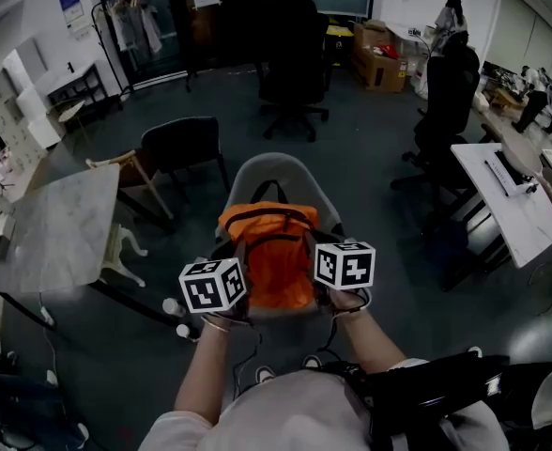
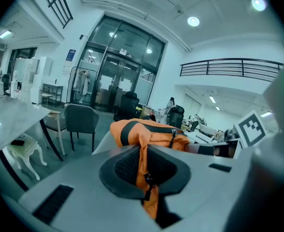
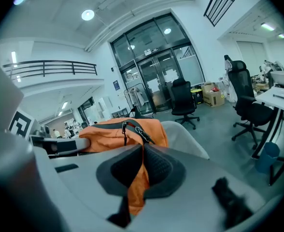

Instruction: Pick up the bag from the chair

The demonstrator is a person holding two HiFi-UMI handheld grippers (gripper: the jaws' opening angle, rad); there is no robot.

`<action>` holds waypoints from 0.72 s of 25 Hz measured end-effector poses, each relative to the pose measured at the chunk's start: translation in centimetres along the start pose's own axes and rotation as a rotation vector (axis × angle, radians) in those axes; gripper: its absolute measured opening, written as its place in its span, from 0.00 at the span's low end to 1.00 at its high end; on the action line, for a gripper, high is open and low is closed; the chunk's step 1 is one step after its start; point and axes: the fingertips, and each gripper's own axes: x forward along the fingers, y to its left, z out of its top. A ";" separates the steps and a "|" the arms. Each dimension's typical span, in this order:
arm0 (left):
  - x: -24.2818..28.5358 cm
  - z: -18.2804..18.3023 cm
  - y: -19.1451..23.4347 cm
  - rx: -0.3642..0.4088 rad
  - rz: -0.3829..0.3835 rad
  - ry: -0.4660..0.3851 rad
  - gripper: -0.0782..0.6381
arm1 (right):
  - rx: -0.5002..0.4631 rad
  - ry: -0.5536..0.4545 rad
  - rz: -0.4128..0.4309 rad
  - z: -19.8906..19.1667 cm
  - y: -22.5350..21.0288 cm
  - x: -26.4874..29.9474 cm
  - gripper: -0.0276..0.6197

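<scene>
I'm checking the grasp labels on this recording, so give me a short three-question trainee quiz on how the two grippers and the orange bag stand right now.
1. Multiple choice: what is between the jaws of the left gripper?
A) a fold of the orange fabric bag with black straps
B) a chair leg
C) nothing
2. True or false: the right gripper is open and empty.
3. Short answer: in the head view, what colour is the moulded shell chair just behind the bag?

Key:
1. A.
2. False: it is shut on a fold of the bag's orange fabric.
3. Light grey.
</scene>
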 end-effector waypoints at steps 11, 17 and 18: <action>0.6 0.8 -0.4 0.018 -0.010 -0.014 0.15 | -0.028 -0.027 -0.028 0.7 -0.5 -0.3 0.10; 0.9 0.4 -0.6 0.018 -0.015 -0.007 0.15 | -0.039 -0.027 -0.039 0.7 -1.0 -0.5 0.10; 0.9 0.4 -0.6 0.019 -0.016 -0.006 0.15 | -0.040 -0.028 -0.040 0.7 -1.0 -0.5 0.10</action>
